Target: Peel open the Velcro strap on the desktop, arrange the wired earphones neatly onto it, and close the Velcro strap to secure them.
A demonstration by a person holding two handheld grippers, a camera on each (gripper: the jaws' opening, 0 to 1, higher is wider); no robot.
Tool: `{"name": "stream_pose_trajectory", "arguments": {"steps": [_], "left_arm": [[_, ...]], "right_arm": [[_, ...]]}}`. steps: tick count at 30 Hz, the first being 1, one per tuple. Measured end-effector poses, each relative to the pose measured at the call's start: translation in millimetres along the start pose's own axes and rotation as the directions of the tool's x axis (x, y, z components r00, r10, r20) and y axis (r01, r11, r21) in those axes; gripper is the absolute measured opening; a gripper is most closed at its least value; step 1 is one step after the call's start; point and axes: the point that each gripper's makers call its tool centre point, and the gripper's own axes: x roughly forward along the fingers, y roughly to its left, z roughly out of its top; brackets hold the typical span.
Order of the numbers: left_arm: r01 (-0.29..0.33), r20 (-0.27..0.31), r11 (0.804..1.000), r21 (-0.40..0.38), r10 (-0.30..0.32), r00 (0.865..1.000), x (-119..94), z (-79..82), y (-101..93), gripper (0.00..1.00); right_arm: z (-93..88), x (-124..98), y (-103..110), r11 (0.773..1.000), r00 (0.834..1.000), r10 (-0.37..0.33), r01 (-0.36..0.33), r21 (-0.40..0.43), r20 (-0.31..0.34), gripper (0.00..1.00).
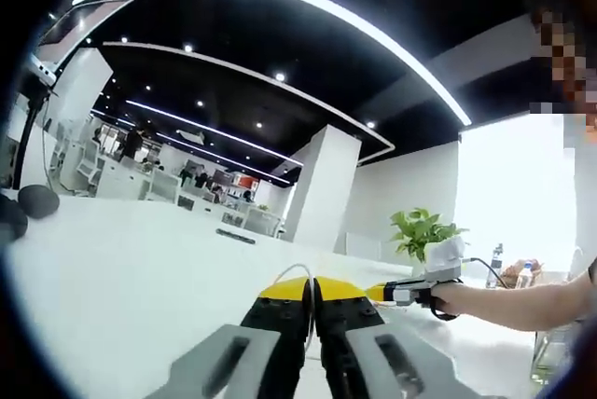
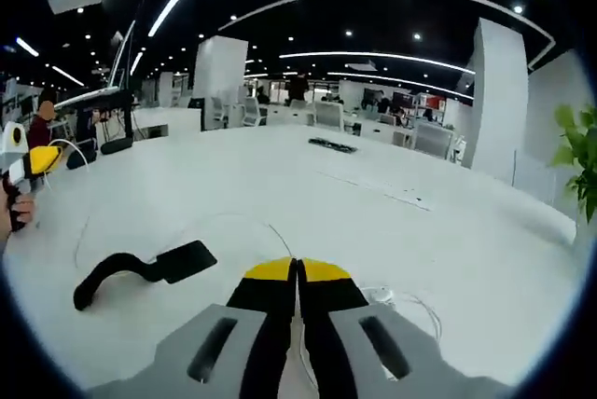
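Right gripper view: black Velcro strap (image 2: 140, 273) flat on the white desktop (image 2: 373, 222), peeled open, lying left of and just ahead of the right gripper (image 2: 297, 273).
Right jaws: pressed together, yellow tips meeting; thin white earphone cable (image 2: 401, 301) emerging at the tips and looping to the right, apparently pinched between them.
Cable run: faint white arc (image 2: 242, 224) curving over the desktop beyond the strap toward the left gripper (image 2: 42, 158) at the far left edge.
Left gripper view: left gripper (image 1: 312, 292) raised off the desktop, jaws closed, a fine white wire (image 1: 284, 273) arching from the tips, so probably clamped there.
Far hand: right gripper (image 1: 396, 294) seen at the right, held by a person's hand (image 1: 448, 298).
Handling, strap: light, floppy, fuzzy face likely to snag; best taken at the broad flat end.
Handling, earphones: very light, limp, springy, prone to tangling and slipping; best pinched on the cable, not the buds.
Strap versus fingers: apart from both, untouched.
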Motion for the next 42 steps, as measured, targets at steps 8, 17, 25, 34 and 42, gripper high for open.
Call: {"name": "stream_pose_trajectory", "arguments": {"steps": [8,17,25,34,42], "left_arm": [[0.001,-0.007,1.0,0.013,-0.001,1.0,0.6,-1.3,-2.5,0.05],[0.001,-0.021,0.999,0.039,0.0,1.0,1.3,-4.3,-3.6,0.06],[0.003,-0.03,0.998,0.064,-0.001,1.0,1.5,-6.2,-3.9,0.08],[0.025,-0.045,0.995,0.095,-0.021,0.999,1.9,-9.7,-8.5,0.1],[0.027,-0.041,0.994,0.106,-0.023,0.999,1.6,-9.0,-9.0,0.17]], "right_arm": [[-4.9,1.5,-2.2,1.0,1.0,0.006,-0.006,0.006,-0.019,0.11],[-12.7,6.7,4.3,0.999,0.999,0.012,-0.014,-0.051,-0.052,0.1],[-11.2,4.5,1.3,0.998,0.999,0.003,-0.007,-0.068,-0.054,0.05],[-3.6,-12.0,5.1,0.996,0.999,0.008,-0.012,-0.087,-0.037,0.05],[26.3,-44.8,25.0,0.996,0.996,0.054,-0.049,-0.076,0.065,0.05]]}}
